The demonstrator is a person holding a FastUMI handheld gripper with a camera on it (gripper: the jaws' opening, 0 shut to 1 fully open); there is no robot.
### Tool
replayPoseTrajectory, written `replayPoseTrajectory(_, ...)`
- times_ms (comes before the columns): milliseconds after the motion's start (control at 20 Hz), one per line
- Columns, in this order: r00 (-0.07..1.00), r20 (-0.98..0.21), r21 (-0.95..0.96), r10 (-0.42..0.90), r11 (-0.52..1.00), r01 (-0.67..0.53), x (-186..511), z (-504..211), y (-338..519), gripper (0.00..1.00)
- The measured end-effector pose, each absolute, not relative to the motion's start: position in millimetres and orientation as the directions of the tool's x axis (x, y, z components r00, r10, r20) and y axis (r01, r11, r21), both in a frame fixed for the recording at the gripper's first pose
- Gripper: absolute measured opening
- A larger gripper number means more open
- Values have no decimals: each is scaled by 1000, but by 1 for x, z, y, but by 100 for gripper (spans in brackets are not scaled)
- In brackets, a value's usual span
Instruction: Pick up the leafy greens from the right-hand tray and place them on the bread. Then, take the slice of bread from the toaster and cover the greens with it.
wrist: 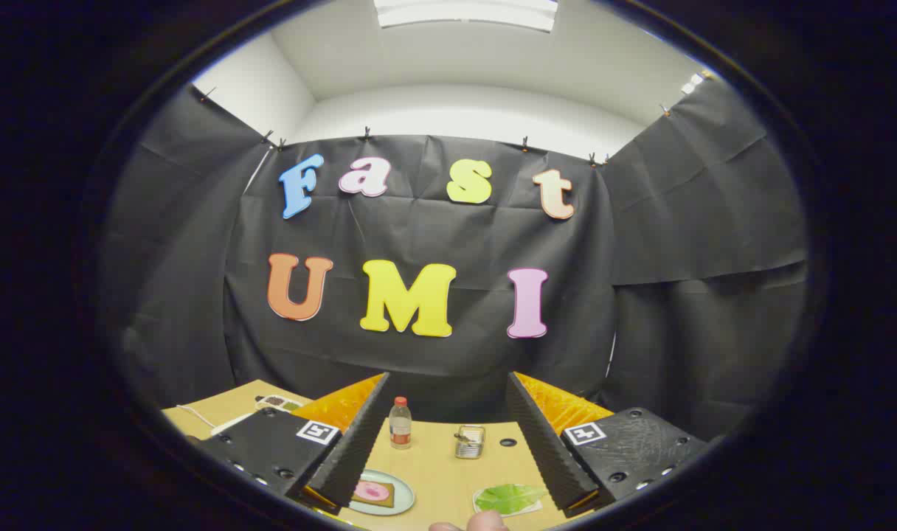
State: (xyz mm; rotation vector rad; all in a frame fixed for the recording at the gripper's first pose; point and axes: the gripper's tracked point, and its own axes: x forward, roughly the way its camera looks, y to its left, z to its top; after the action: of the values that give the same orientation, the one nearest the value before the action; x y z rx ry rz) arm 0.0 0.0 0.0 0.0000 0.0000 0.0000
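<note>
- While hovering high with fingers (448,442) spread wide and empty, could overshoot the leafy greens (507,498)
- Might bump the bottle (400,423) reaching across the worktop (441,472)

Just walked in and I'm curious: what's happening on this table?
A person is holding a hand-held gripper above a wooden table, its fingers open and holding nothing. Between the fingers lie a plate with bread and a tray of leafy greens. Beyond stand a small bottle and a toaster. Nothing is picked up yet.
</note>
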Motion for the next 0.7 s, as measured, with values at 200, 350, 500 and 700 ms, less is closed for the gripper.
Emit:
replayPoseTrajectory(200, 999, -21, 2, 26, 1000, -26, 4, -6, 6, 95)
replayPoseTrajectory(350, 999, -19, 5, 39, 999, -39, 6, -6, 7, 95)
replayPoseTrajectory(500, 999, -27, 16, 46, 999, -45, 10, -10, 9, 95)
replayPoseTrajectory(700, 998, -22, 10, 52, 999, -52, 13, -10, 5, 95)
